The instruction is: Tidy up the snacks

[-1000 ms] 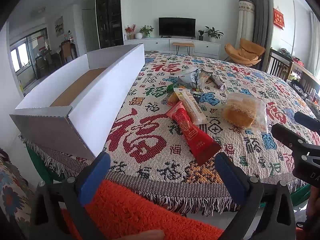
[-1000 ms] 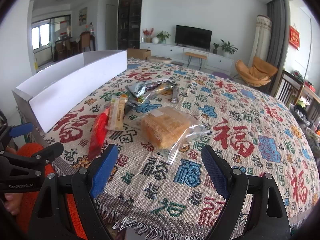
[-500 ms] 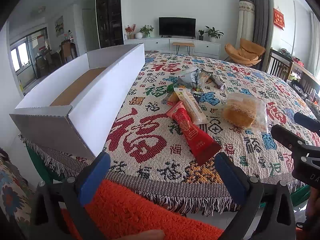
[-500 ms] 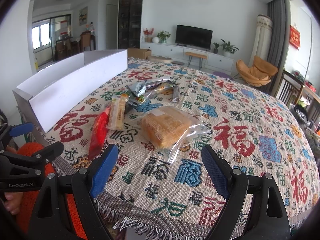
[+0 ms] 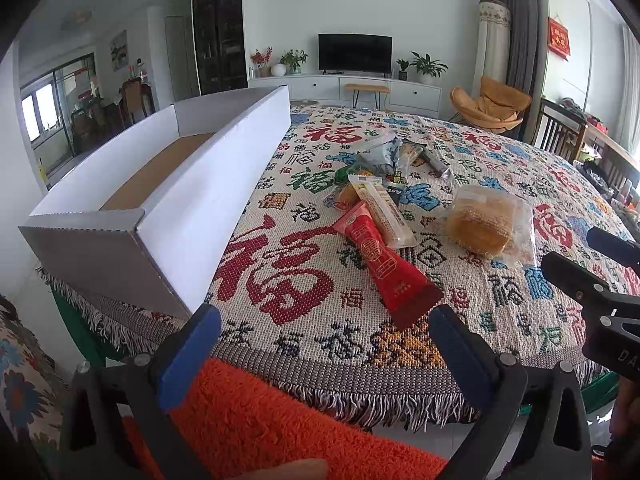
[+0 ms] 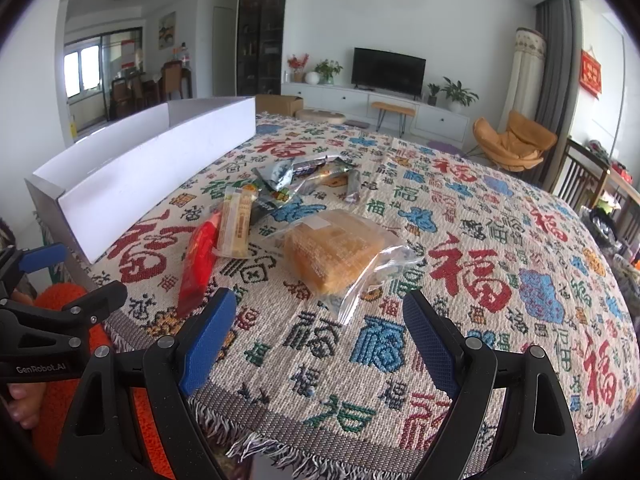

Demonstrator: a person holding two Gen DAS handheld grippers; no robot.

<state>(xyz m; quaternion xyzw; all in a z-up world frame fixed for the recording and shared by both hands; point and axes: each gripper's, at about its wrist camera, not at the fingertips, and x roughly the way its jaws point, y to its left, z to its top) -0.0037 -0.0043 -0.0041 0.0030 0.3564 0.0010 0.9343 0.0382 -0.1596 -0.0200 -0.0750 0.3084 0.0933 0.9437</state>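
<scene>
With my left hand-held gripper point(image 5: 324, 350) and right hand-held gripper point(image 6: 318, 330) both wide and empty, I risk the slick red packet point(image 5: 384, 264) sliding off the tabletop point(image 5: 280, 304) edge.

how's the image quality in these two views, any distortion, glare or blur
Left wrist view: strong fisheye bending, dark vignette corners, the white box bows; daylight, sharp snacks. Right wrist view: same curvature, window blown out, slight sheen on the clear pastry bag, open right claw crisp.

The tabletop point(image 5: 304, 292) is covered by a patterned woven cloth point(image 6: 480, 272). A white box point(image 5: 192, 200) is seen at left; snack packets point(image 5: 384, 208) are scattered mid-frame.
</scene>
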